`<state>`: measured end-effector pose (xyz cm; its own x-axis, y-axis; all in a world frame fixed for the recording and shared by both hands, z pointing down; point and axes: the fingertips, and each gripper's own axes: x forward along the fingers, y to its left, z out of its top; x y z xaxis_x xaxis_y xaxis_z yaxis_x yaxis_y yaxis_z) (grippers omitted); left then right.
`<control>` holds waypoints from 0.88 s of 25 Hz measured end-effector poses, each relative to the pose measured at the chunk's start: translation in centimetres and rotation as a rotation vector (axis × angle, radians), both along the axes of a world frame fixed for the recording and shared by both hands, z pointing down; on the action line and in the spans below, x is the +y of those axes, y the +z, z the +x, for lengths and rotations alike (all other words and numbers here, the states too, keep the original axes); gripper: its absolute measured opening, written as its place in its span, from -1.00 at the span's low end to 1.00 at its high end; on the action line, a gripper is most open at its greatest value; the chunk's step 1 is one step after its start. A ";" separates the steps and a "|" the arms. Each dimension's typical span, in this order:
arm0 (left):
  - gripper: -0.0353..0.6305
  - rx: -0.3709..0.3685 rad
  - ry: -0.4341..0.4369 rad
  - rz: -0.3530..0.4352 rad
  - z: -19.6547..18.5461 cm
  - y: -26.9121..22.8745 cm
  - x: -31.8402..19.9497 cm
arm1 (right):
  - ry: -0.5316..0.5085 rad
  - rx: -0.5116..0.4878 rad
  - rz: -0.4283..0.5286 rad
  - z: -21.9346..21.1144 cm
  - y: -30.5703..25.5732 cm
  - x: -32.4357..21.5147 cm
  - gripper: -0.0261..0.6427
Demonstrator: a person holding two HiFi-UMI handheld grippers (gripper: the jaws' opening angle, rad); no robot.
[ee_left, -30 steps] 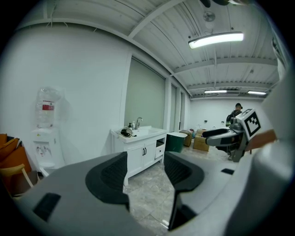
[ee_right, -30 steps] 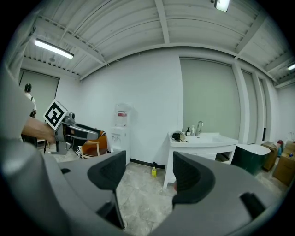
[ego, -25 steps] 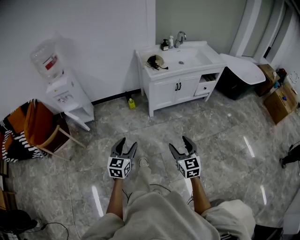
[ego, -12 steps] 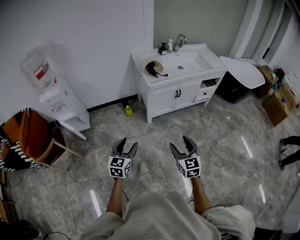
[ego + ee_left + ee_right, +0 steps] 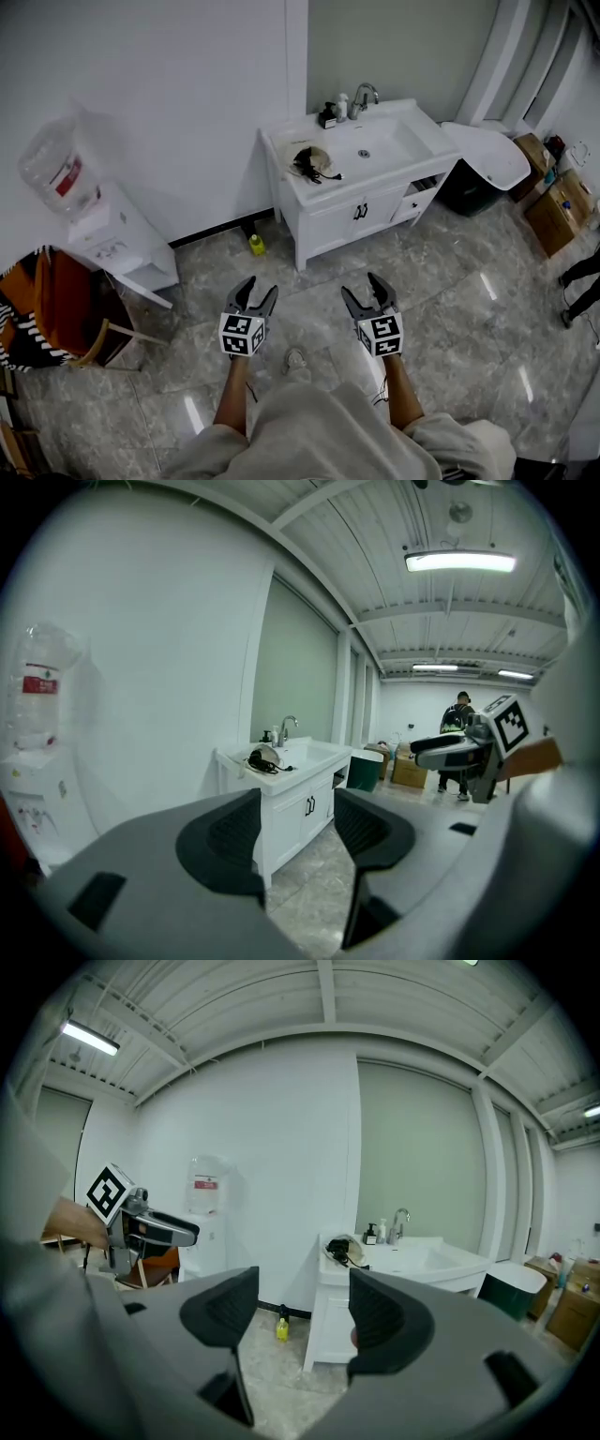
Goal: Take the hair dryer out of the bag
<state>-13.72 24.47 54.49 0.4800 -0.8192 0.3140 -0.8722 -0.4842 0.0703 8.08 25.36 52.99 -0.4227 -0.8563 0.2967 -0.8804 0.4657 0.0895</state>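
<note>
The left tool [image 5: 258, 289] and right tool [image 5: 362, 287] hang over the floor, each with jaws wide and empty. Well apart from them, the bag [image 5: 319, 157] holding the dark hair dryer [image 5: 303, 165] lies on the vanity's surface [image 5: 330, 184], beside the basin [image 5: 380, 141].

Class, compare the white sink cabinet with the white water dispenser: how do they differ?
The white sink cabinet is wide, with a basin and tap on top; the white water dispenser is narrow, topped by a clear bottle. The cabinet has doors with dark handles; the dispenser shows none. Both are white and stand against the wall.
</note>
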 end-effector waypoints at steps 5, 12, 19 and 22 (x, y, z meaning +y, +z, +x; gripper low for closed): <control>-0.20 -0.003 0.026 0.001 -1.4 -0.2 -6.2 | 0.018 0.007 0.002 -1.7 -0.2 -5.3 -0.04; -0.21 -0.001 0.058 0.012 -2.4 -0.8 -12.5 | 0.039 0.007 0.008 -3.3 -0.5 -11.1 -0.04; -0.21 -0.008 0.074 0.015 -2.8 -0.6 -15.5 | 0.047 0.015 -0.003 -4.0 0.3 -13.7 -0.04; -0.21 -0.008 0.077 0.004 -3.0 -0.1 -16.1 | 0.048 0.010 -0.015 -4.3 0.9 -14.2 -0.04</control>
<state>-16.76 8.41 54.36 0.5391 -0.7813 0.3146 -0.8330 -0.5498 0.0618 3.77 11.19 53.85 -0.3779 -0.8710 0.3139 -0.9009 0.4241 0.0921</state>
